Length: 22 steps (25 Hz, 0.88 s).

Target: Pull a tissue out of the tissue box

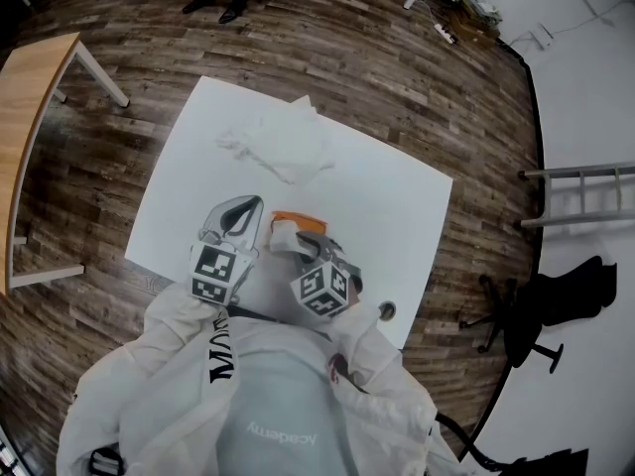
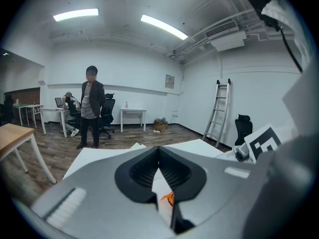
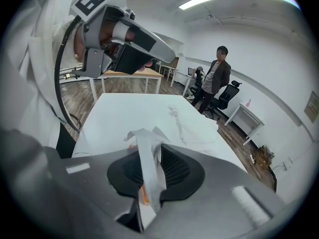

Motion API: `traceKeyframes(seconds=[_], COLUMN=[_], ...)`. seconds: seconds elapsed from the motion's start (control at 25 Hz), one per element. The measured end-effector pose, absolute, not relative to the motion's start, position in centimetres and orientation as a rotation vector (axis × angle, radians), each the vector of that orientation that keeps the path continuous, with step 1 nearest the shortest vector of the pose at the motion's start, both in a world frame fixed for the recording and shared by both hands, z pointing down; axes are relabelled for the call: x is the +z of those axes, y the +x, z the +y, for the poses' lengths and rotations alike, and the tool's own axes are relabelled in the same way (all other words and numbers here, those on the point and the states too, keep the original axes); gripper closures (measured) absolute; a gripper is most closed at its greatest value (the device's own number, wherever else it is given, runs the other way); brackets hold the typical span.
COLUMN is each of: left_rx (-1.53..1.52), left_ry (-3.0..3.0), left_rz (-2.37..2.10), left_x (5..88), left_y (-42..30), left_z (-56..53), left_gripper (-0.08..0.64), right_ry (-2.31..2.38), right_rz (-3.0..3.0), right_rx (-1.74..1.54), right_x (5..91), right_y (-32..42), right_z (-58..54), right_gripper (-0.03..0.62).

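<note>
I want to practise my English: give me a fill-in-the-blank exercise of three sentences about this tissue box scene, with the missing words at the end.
1. The tissue is clamped between the jaws of the ____ hand-held gripper.
2. The tissue box beneath it is ____ in colour.
3. The loose pile of tissues lies on the far part of the ____ table.
Missing words: right; orange; white.

- A white hooded jacket has a pale grey front panel and black lettering on its left side.
- The left gripper and right gripper have grey shells and black ribbed pads, and each carries a black-and-white marker cube.
- A black cable curves beside the white sleeve.
</note>
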State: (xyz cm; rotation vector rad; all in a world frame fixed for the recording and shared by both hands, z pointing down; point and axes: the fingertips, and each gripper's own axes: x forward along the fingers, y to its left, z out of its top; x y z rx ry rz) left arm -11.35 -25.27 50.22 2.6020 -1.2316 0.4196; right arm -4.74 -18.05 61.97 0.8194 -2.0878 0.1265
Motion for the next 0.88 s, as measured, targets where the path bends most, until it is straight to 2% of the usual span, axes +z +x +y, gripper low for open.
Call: traceKeyframes(seconds=[0.44, 0.88], left_rx=[0.426, 0.441], left_ry=[2.597, 2.59], left_rz=[-1.228, -1.223], left_x=[50.33, 50.62], left_y=[-11.21, -11.14], left_z=[-25.22, -25.27], left_gripper=[0.56, 0.56], right_ry=[0.814, 0.819], right_rz=[-2.085, -2.089], right_rx=[0.133, 0.137], right_x=[62.08, 61.79], right_y=[-4.72, -4.68], right_z=[-17.93, -17.99], right_gripper=[0.581, 0.586])
